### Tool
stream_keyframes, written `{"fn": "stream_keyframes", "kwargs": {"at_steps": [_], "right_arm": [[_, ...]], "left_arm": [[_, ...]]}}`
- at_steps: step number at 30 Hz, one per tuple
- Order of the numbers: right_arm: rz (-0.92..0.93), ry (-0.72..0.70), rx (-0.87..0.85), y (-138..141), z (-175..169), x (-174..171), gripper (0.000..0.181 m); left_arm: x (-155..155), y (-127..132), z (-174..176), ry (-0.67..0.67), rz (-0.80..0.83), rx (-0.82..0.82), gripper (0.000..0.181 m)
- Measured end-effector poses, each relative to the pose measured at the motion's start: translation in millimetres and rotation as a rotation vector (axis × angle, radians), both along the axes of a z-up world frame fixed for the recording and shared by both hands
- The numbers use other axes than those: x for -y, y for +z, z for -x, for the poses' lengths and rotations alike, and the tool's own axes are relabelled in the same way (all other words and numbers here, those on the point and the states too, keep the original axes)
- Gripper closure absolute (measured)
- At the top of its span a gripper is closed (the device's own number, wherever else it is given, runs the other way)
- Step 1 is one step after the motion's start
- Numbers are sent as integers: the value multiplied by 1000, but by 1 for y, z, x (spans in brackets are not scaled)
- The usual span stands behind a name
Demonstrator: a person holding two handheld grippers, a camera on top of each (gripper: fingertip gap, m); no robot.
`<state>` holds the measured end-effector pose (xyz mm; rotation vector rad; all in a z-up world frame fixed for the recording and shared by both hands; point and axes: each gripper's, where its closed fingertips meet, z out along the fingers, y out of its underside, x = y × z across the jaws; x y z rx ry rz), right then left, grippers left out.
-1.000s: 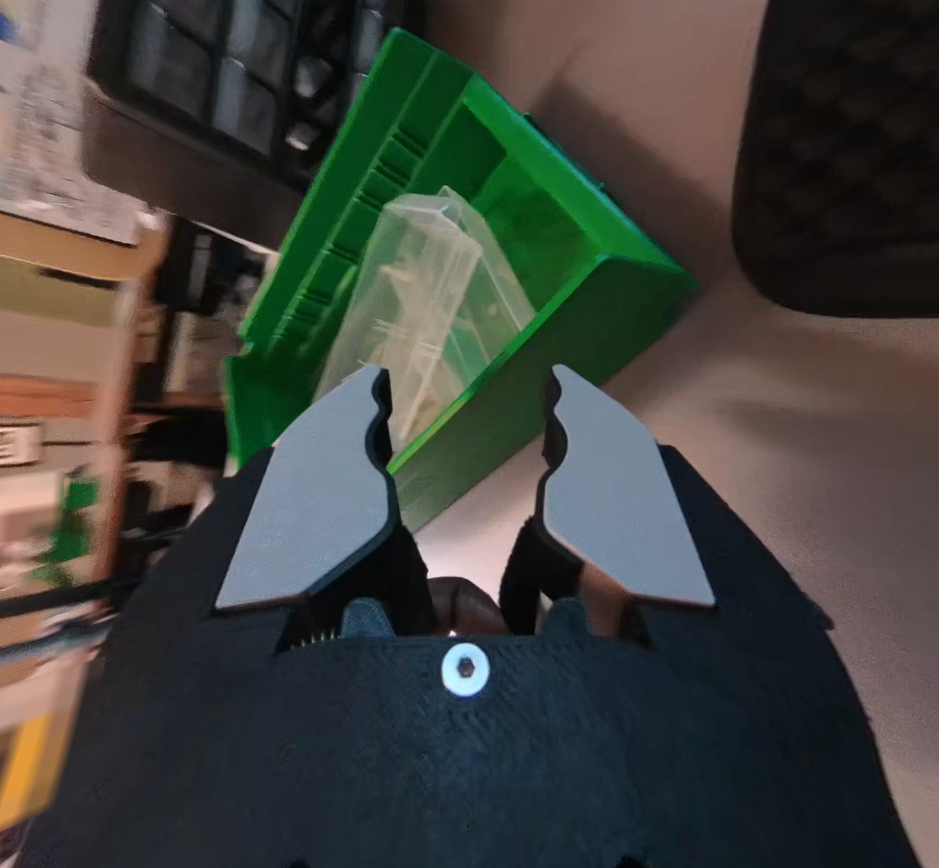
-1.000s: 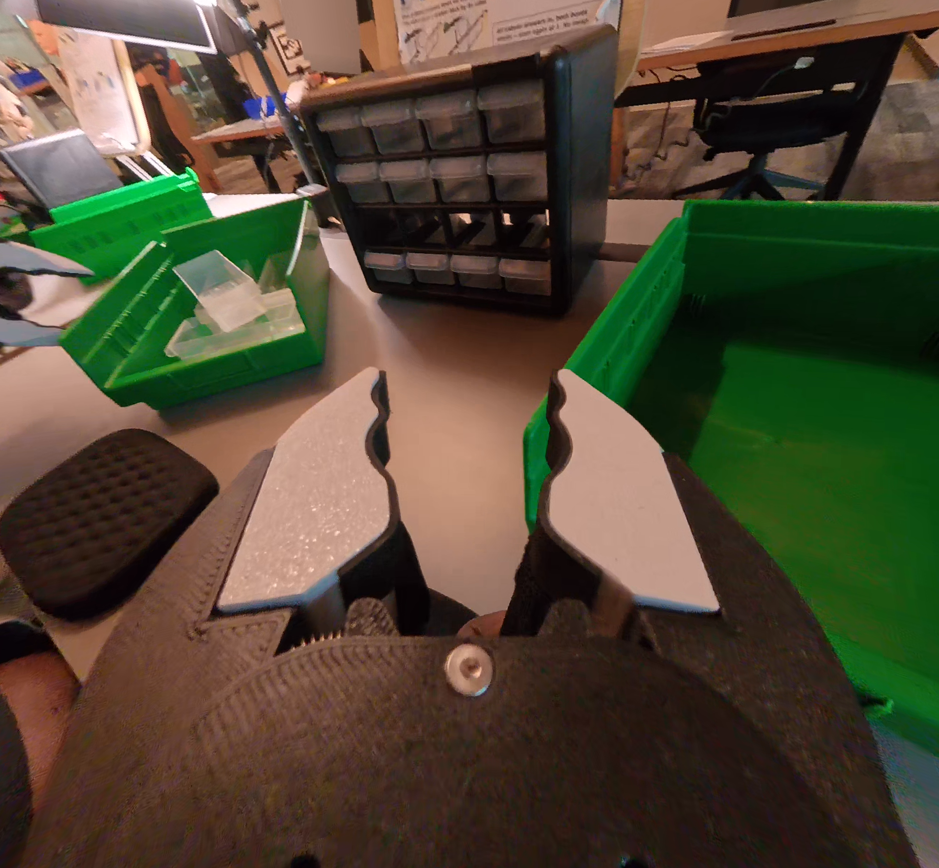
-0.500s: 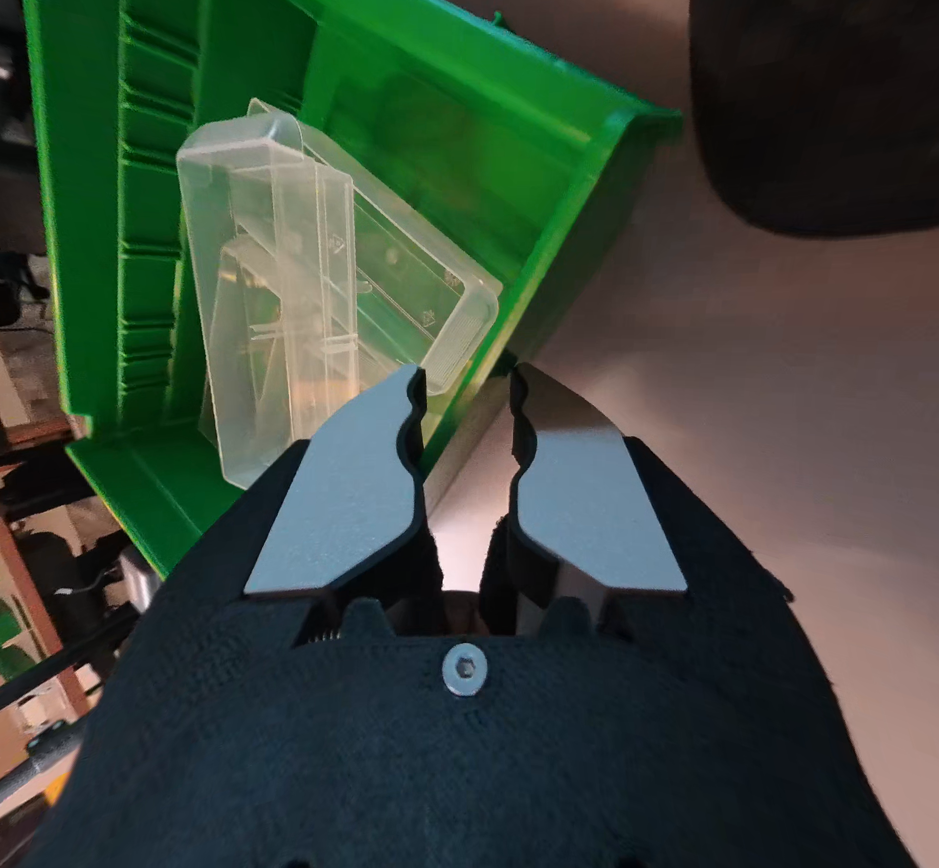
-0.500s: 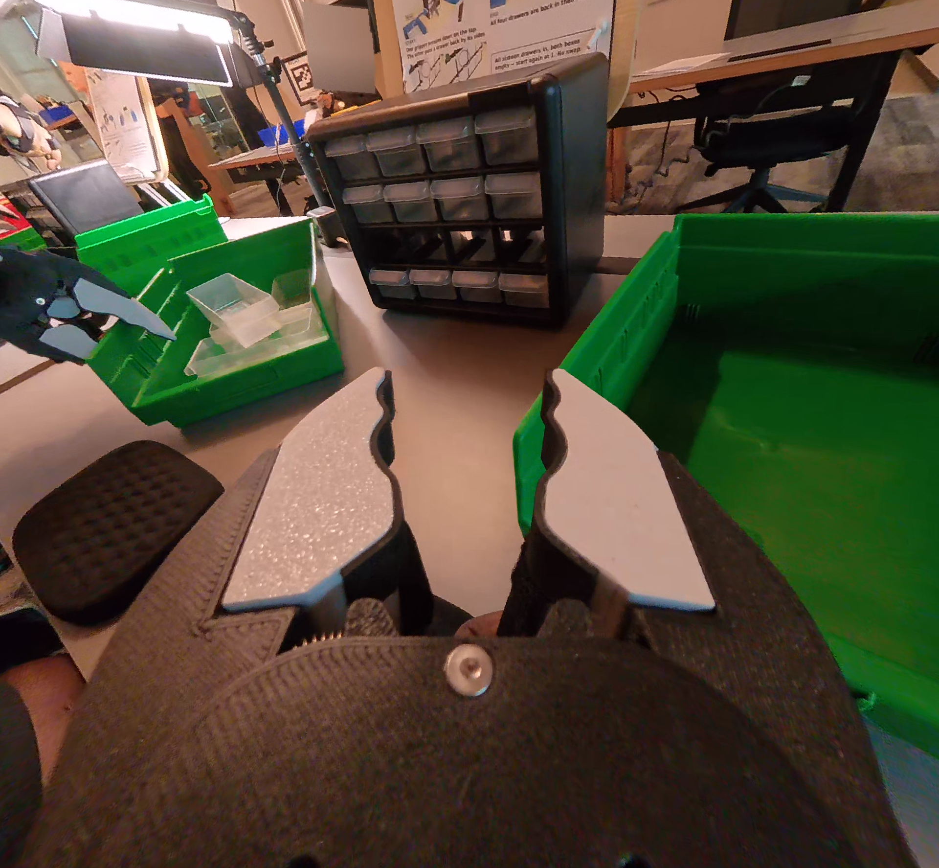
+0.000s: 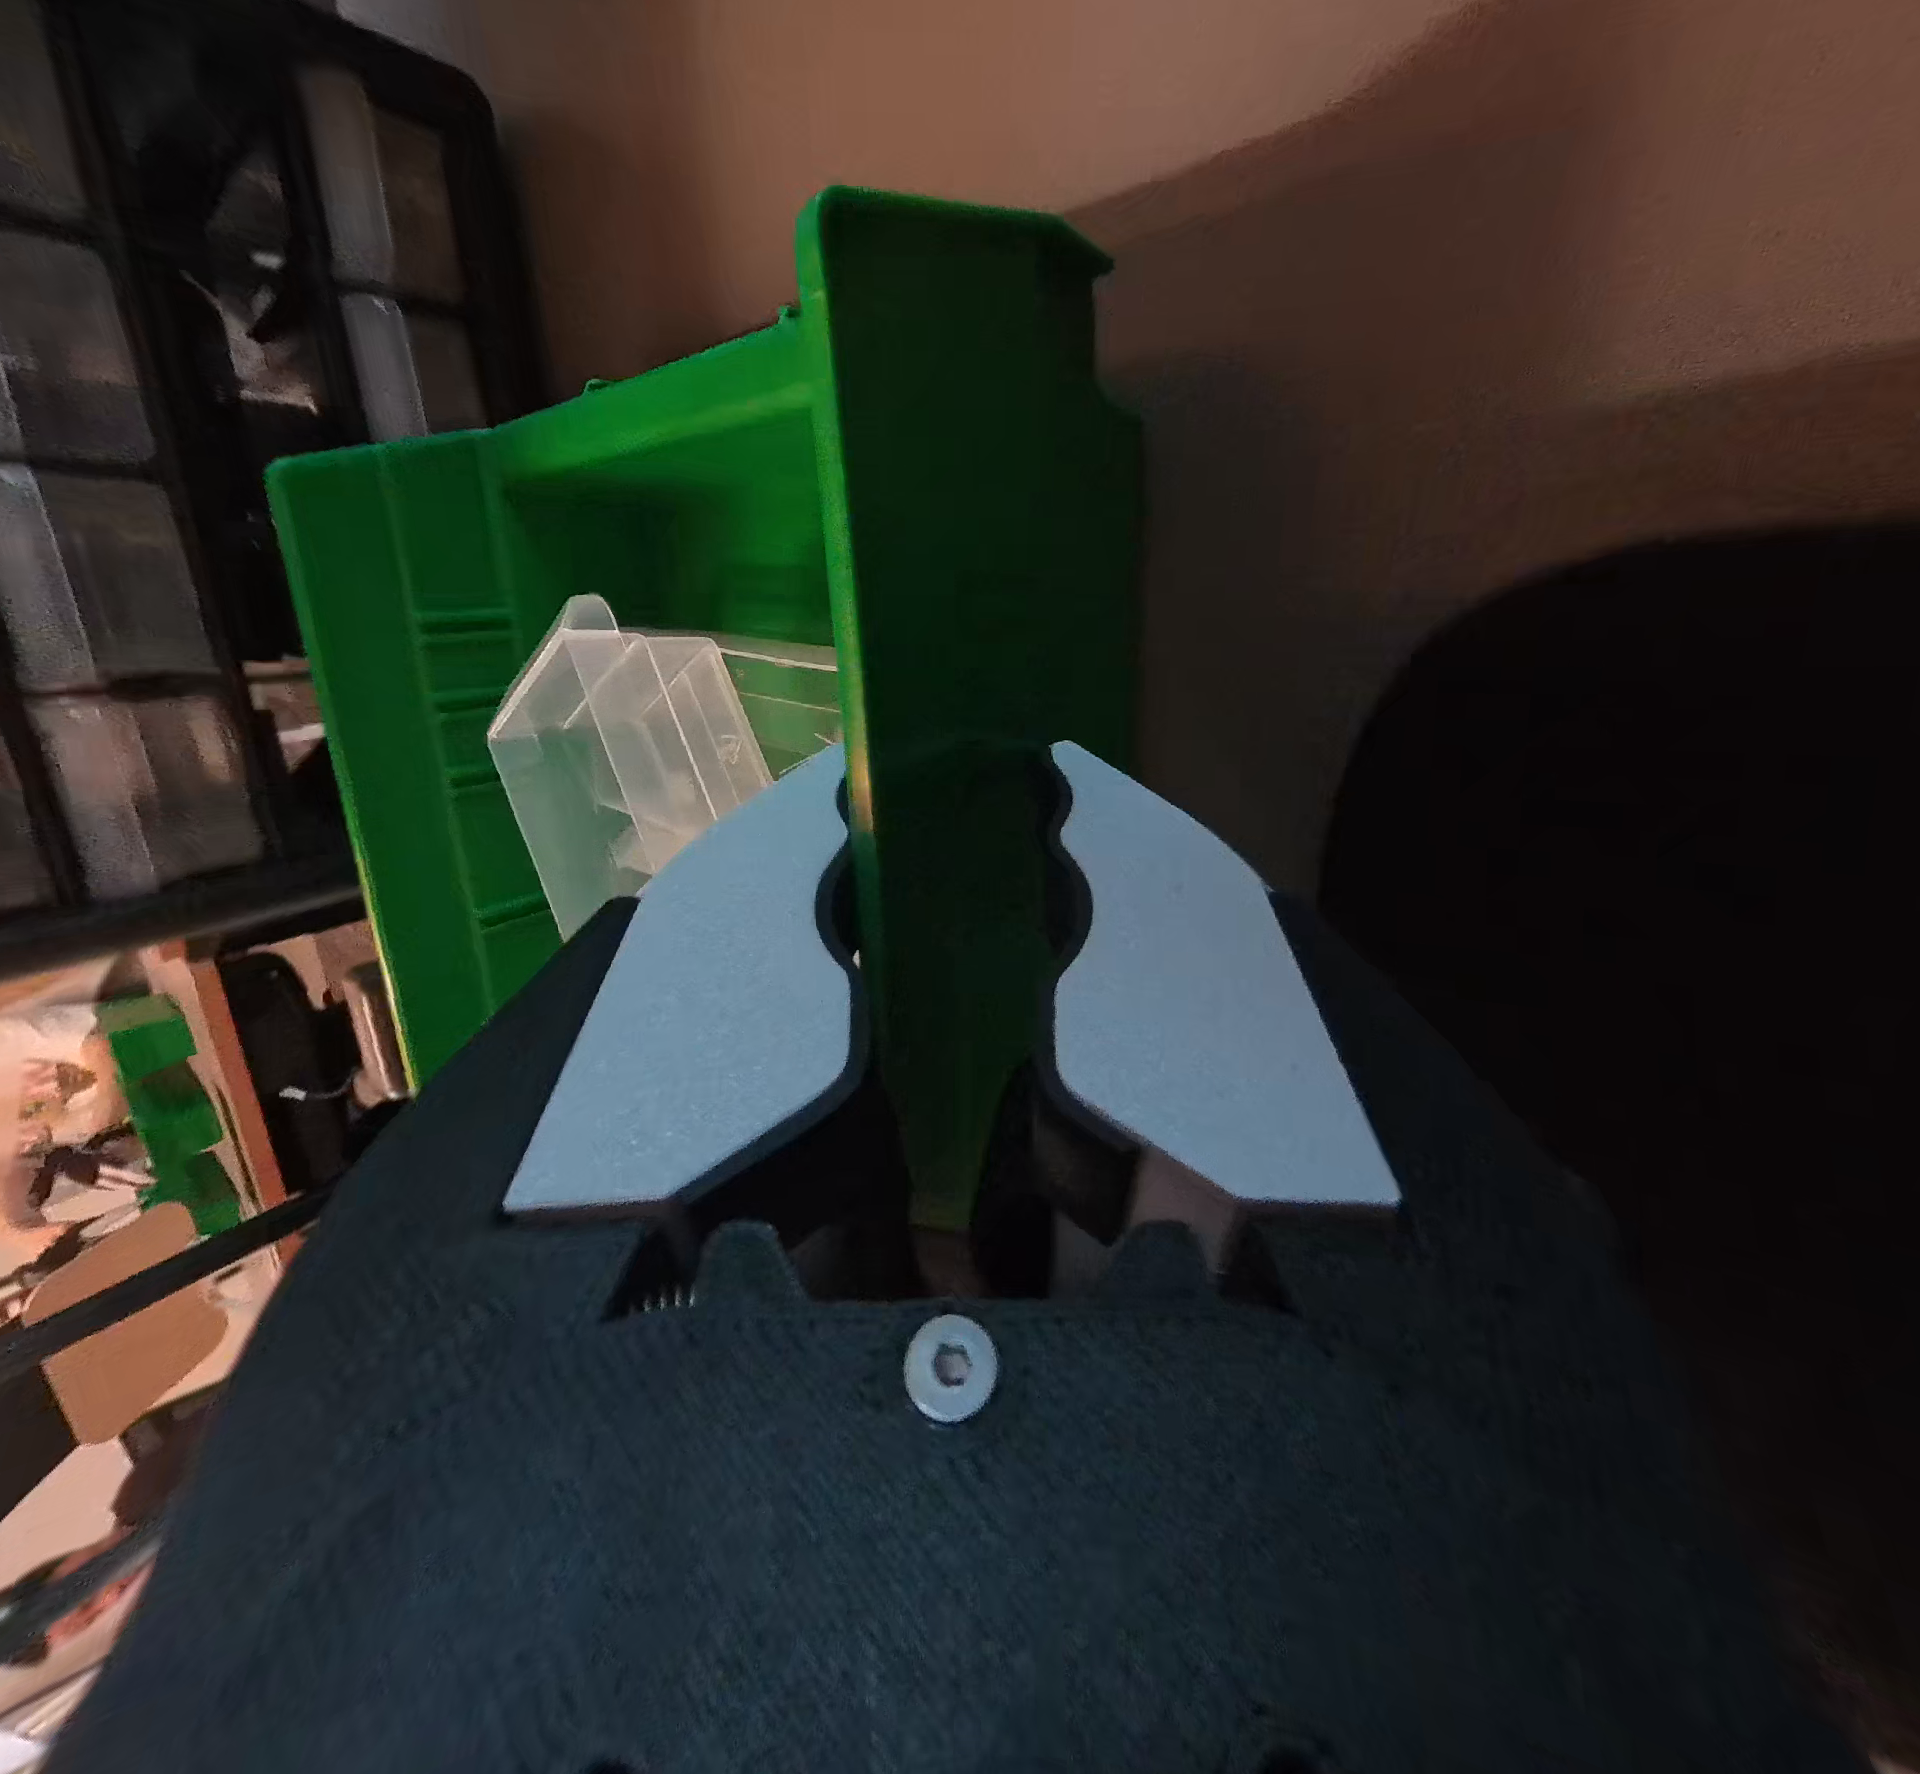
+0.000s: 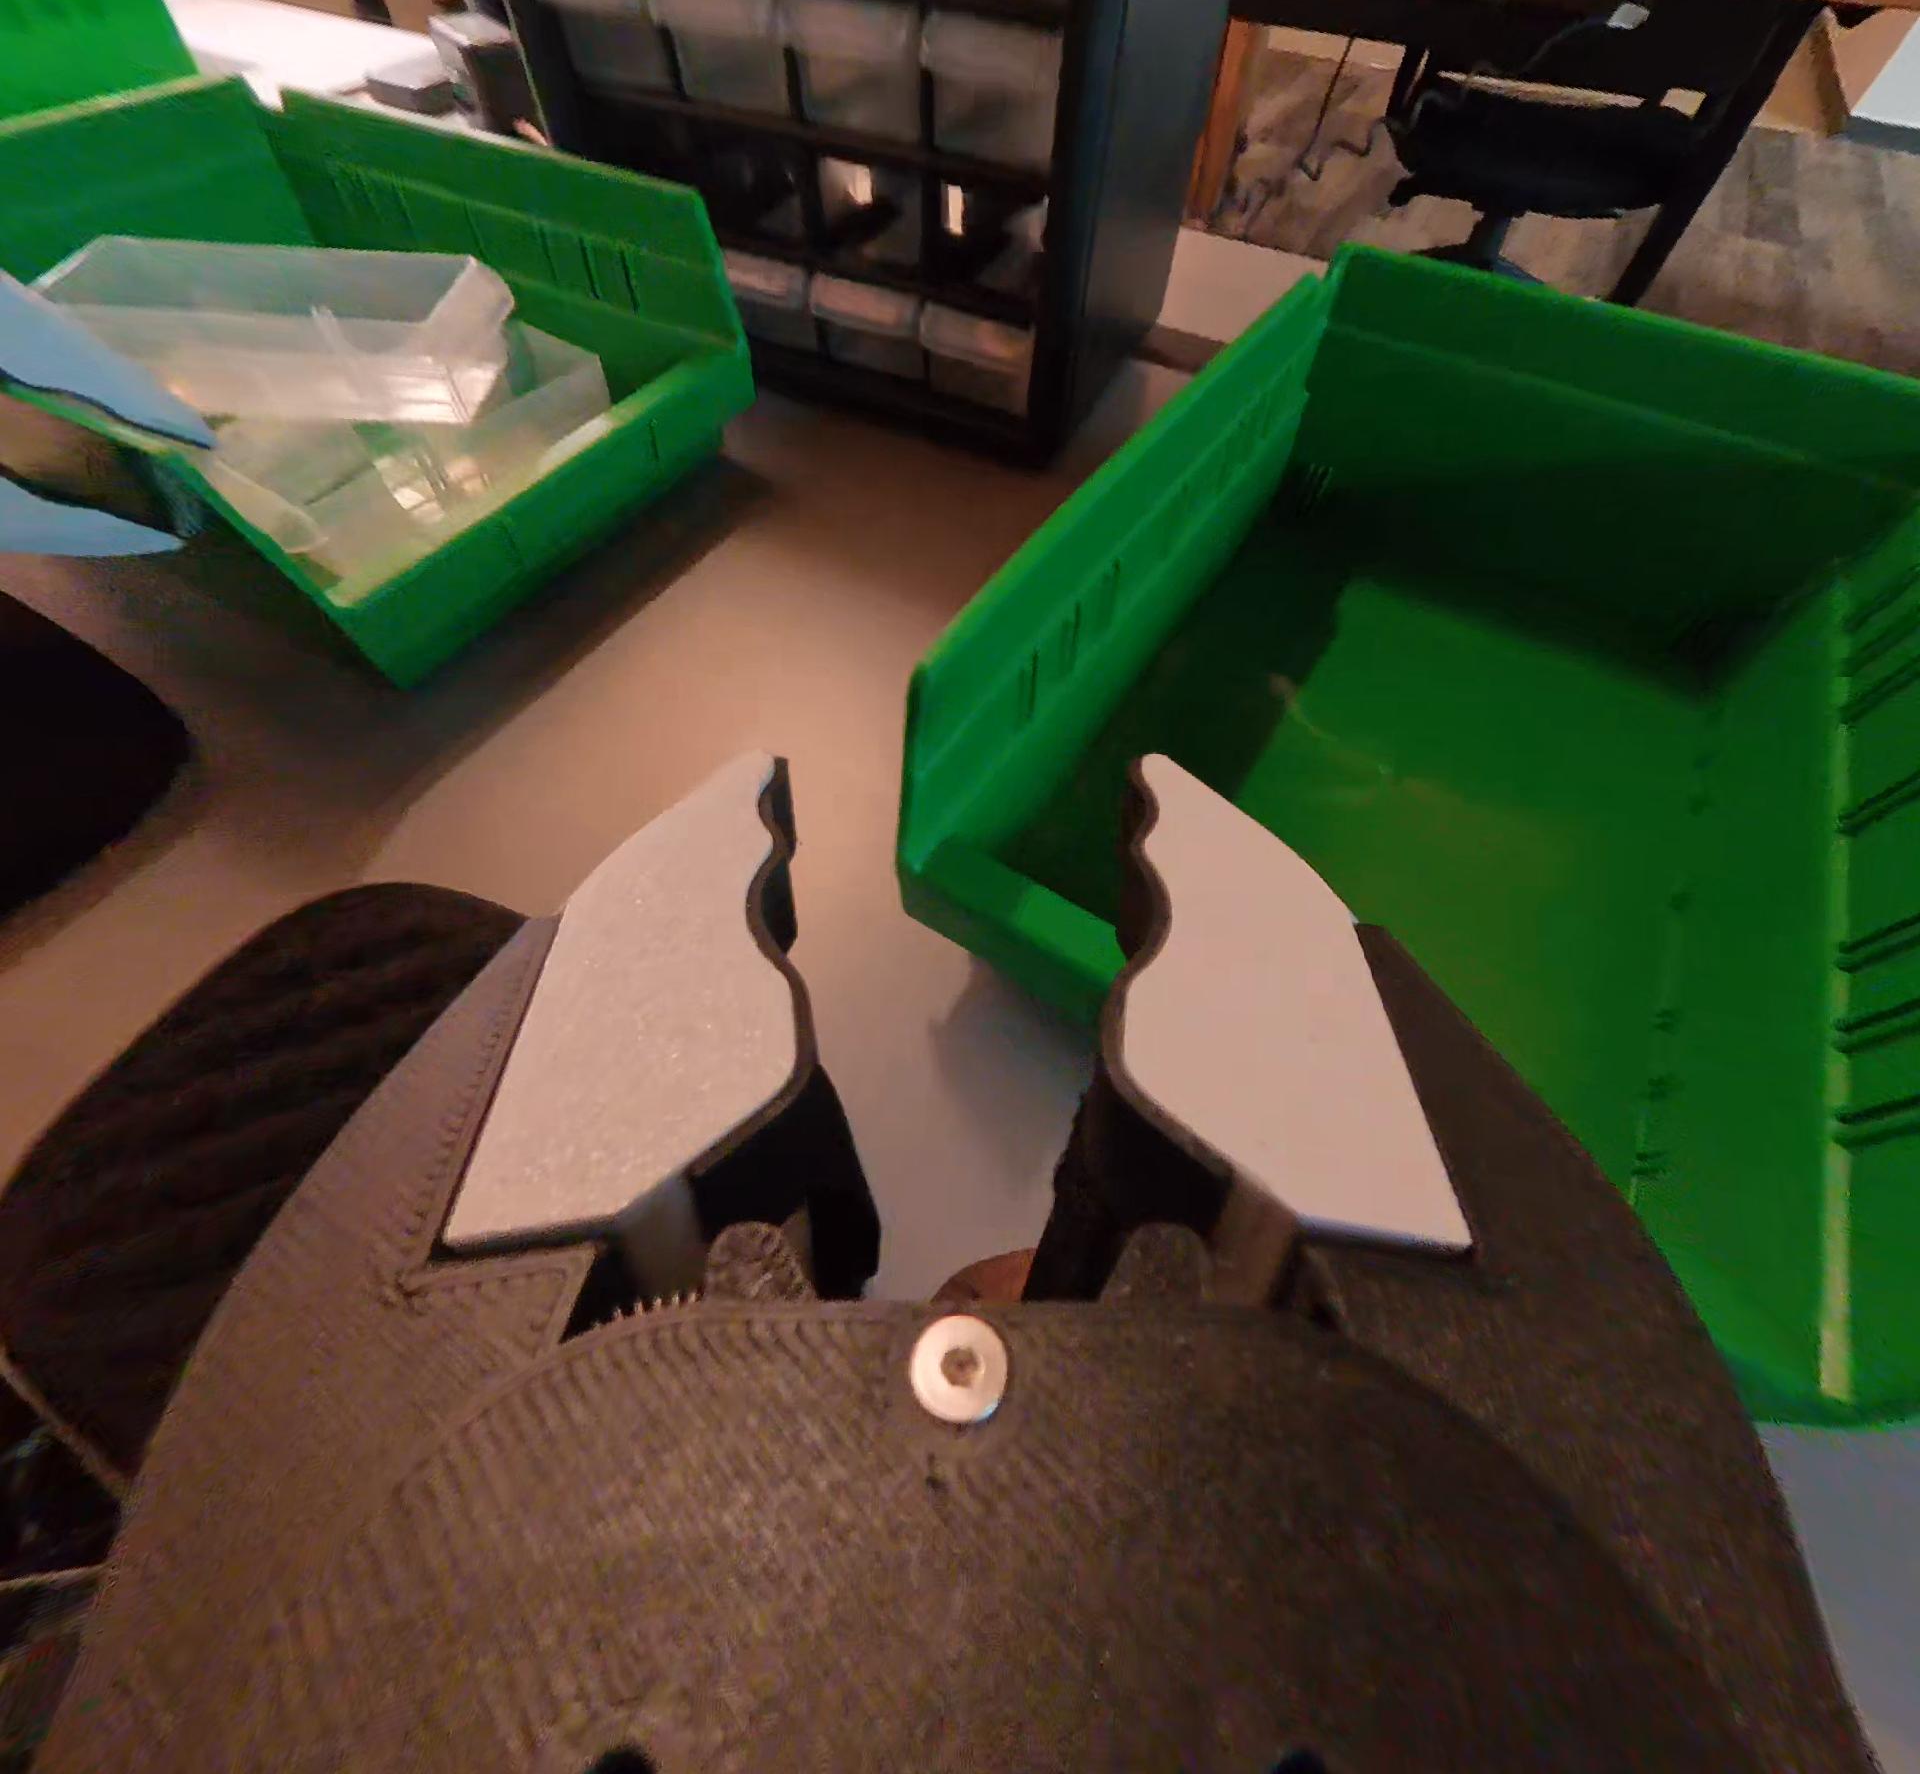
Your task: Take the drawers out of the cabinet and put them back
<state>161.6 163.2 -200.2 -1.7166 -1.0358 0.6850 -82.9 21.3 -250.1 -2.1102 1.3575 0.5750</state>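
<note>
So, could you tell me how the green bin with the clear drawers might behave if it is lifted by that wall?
Held by one wall, the green bin would probably tip. Its loose clear drawers could slide. It looks stiff and fairly light.

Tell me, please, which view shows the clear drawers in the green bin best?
The right wrist view: it looks down into the green bin at the whole pile of clear drawers. The left wrist view shows only part of them behind the bin wall.

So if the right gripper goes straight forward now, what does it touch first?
Probably the near corner of the empty green plastic bin, between the open right gripper's fingers; depth is unclear.
</note>
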Motion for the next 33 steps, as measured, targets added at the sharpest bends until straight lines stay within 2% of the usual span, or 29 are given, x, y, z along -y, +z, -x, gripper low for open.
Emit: {"fn": "stream_keyframes", "kwargs": {"at_steps": [5,8,11,13,16,19,21,23,25,26,29,30,33], "right_arm": [[-45,-27,117,-23,4,-9,121],[-48,-37,138,-34,13,-13,124],[-40,-29,95,-34,22,-11,132],[-49,-34,85,-33,27,-11,135],[-65,-51,96,-38,36,-13,139],[-100,-121,135,-44,41,-20,136],[-132,-188,177,-45,40,-27,133],[-162,-219,233,-47,39,-31,137],[-176,-231,293,-51,38,-34,159],[-186,-233,303,-51,39,-34,166],[-303,-325,362,-43,26,-43,172],[-325,-337,354,-39,23,-44,173],[-311,-344,234,-24,16,-44,175]], "left_arm": [[-30,0,-43,53,-30,24,150],[-42,2,-73,39,-62,39,147],[-43,24,-97,-26,-169,118,137],[-36,43,-93,-16,-221,199,128],[-19,81,-70,45,-339,500,114],[2,111,5,277,-545,806,104],[19,104,55,423,-557,954,94],[34,83,69,420,-356,1055,80],[48,64,67,362,-206,1100,70],[50,58,66,332,-192,1087,65],[46,35,59,317,-126,985,69],[43,28,54,310,-109,954,76],[30,13,56,350,-128,841,82]]}}
